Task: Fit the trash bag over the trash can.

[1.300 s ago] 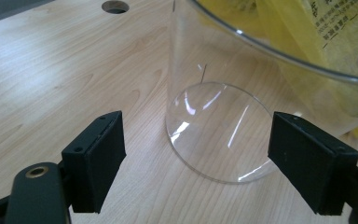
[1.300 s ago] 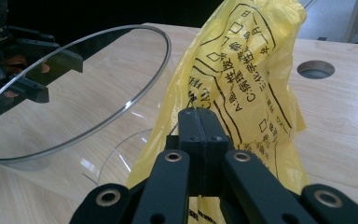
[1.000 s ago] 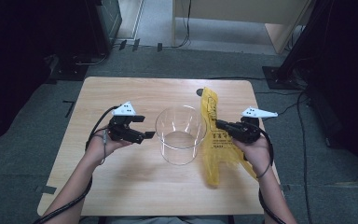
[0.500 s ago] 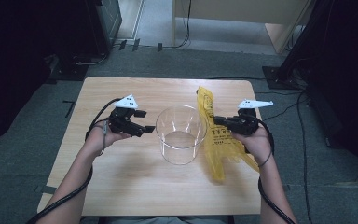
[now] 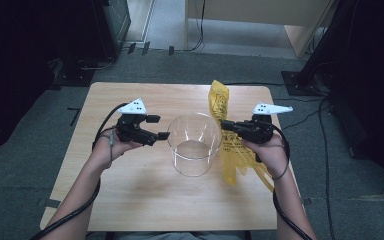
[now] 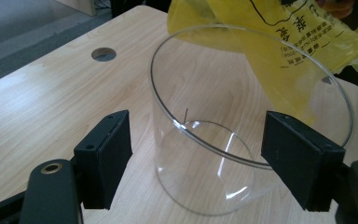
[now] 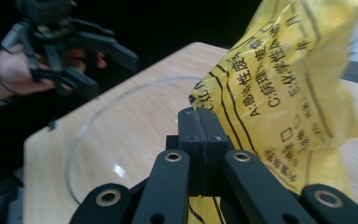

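We see a yellow plastic bag (image 5: 221,131) printed with black characters — crumpled, just right of the clear glass beaker (image 5: 194,144) mid-table — pinched in our right gripper (image 5: 226,123), lifted higher than before. Our left gripper (image 5: 160,127) gapes empty, apparently narrowed slightly.

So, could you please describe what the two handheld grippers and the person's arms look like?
Both the left gripper and the right gripper are black, with flat rectangular jaw pads and linkage arms with brass-ringed pivots. Each carries a grey three-cornered plate with dark dots on top and trails a black cable. The forearms are bare, with no sleeves in sight.
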The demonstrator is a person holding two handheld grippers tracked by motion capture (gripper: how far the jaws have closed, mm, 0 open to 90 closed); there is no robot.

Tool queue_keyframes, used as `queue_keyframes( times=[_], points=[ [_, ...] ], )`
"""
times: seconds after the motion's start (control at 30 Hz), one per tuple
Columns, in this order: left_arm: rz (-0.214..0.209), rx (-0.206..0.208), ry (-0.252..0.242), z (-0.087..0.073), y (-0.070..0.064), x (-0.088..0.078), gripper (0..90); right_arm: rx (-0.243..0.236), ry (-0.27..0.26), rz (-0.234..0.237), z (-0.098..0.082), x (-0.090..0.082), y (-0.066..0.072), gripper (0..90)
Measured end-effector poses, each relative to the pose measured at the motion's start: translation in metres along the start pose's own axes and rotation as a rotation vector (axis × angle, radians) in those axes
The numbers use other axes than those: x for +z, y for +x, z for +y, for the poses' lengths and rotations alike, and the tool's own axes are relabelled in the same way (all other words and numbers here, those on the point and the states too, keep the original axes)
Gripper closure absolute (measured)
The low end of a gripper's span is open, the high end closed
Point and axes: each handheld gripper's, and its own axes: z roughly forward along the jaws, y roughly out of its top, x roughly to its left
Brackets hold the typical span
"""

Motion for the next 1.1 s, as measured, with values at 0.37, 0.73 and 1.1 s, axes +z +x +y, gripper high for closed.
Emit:
queue_keyframes(
  times=[0.37,0.73,1.1],
  points=[
    [-0.001,0.023,-0.019,0.007,-0.012,0.01,23.6,-0.036,0.051,0.125,0.0,0.026,0.023,90.0],
    [0.01,0.053,-0.049,0.022,-0.024,0.01,23.6,-0.064,0.171,0.211,-0.008,0.046,0.034,90.0],
    [0.01,0.028,-0.014,0.028,-0.025,0.02,38.1,-0.079,0.231,0.258,-0.012,0.056,0.041,90.0]
  ],
)
